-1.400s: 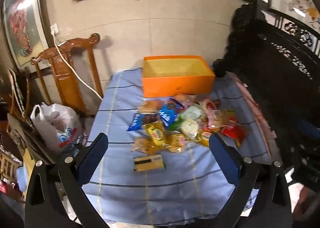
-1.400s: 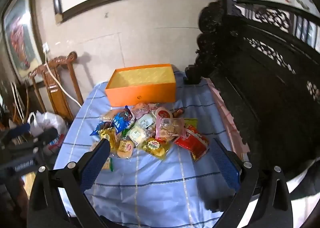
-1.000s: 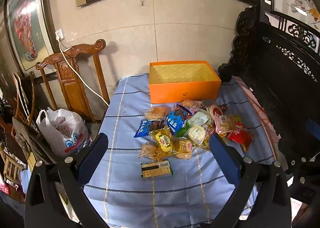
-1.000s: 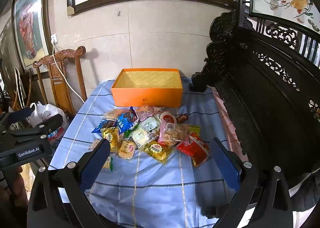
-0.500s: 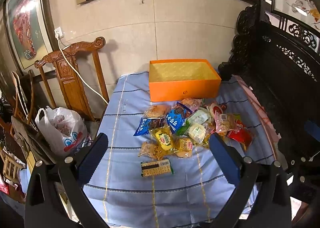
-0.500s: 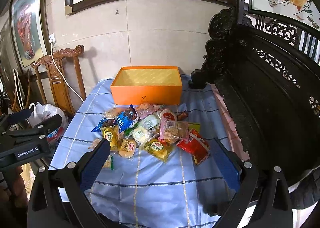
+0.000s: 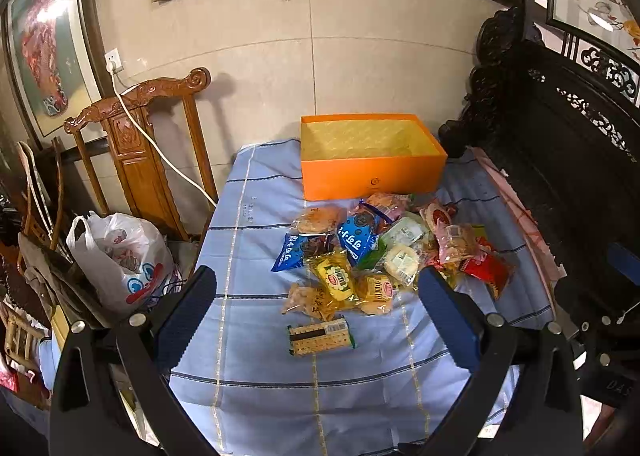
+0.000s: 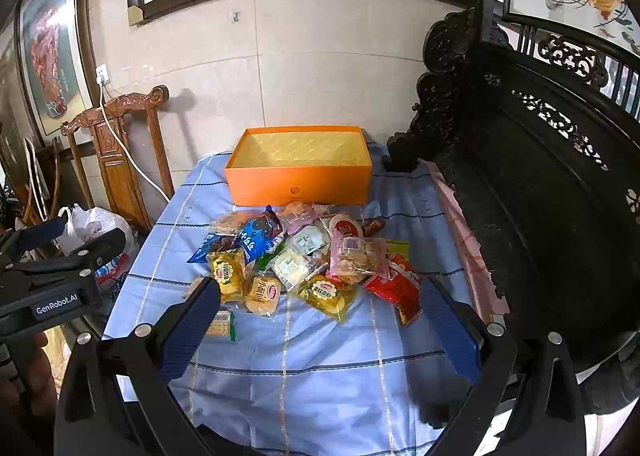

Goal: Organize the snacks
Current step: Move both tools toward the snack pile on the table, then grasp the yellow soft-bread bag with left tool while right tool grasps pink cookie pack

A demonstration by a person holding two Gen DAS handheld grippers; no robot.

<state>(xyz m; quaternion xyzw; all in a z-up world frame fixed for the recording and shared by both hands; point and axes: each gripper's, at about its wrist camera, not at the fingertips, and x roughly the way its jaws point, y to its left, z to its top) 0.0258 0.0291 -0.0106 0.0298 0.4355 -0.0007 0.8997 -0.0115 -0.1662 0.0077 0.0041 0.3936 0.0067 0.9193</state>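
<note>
Both the left gripper (image 7: 316,308) and right gripper (image 8: 320,314) hover spread wide and empty above the snack pile (image 8: 304,256); the orange box (image 8: 298,166) sits behind it.

snack pile (image 7: 384,256) w/ empty orange box (image 7: 372,172) behind

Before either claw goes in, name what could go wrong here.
1. The snack pile is overlapping slippery wrappers; a grab may drag neighbours along.
2. The red packet lies nearest the cloth's right edge and could be knocked off.
3. The cracker pack lies flat, so a claw may pinch cloth instead.
</note>
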